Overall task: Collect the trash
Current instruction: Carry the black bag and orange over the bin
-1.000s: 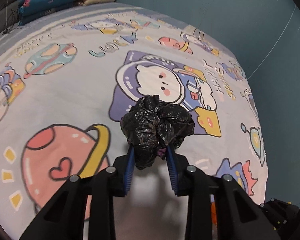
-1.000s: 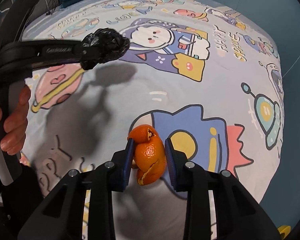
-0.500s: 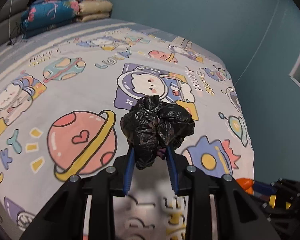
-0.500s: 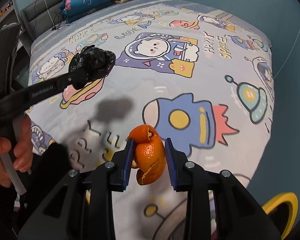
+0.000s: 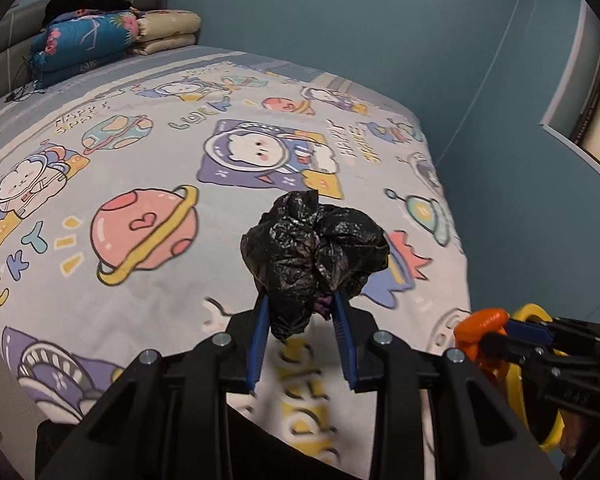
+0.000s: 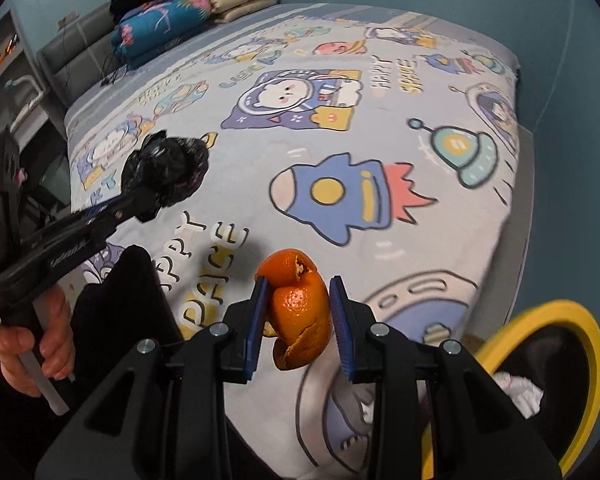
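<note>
My left gripper [image 5: 302,316] clenches a crumpled black plastic bag [image 5: 314,248] at frame centre; my right gripper [image 6: 298,320] grips an orange peel [image 6: 298,312]. A yellow-rimmed bin [image 6: 556,316] sits lower right. The bedsheet [image 6: 340,120] beneath reads "HAPPY SPACE"; folded blankets [image 5: 100,44] lie upper left.

Bed [image 5: 148,184] (cartoon space sheet) bears folded bedding [image 5: 100,40] at its head.
</note>
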Tool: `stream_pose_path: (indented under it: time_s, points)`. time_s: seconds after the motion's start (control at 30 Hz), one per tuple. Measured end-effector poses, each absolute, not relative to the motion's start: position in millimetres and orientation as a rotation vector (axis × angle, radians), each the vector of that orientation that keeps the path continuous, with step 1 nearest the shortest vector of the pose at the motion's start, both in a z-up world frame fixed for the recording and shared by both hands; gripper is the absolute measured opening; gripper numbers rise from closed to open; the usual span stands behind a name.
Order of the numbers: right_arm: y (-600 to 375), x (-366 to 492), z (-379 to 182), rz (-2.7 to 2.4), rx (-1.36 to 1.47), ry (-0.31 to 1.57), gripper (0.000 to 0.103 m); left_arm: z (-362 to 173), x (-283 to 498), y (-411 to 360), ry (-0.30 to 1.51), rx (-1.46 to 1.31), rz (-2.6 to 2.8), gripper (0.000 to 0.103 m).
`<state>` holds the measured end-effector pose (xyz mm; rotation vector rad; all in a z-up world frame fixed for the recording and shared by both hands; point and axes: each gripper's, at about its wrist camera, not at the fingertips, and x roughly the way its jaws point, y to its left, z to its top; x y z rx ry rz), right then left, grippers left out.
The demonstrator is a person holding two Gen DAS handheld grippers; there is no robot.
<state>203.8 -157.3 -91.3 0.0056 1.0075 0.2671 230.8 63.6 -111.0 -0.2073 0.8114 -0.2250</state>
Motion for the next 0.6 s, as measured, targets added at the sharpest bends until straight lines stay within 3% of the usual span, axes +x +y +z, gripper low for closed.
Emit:
stream_pose_path:
  time_s: [0.6]
  points:
    - [-286.2,144.0,-53.2,0.033,0.201,0.903,0.029,-51.4,169.6,-49.0,0.724,-0.071,-0.418,0.029]
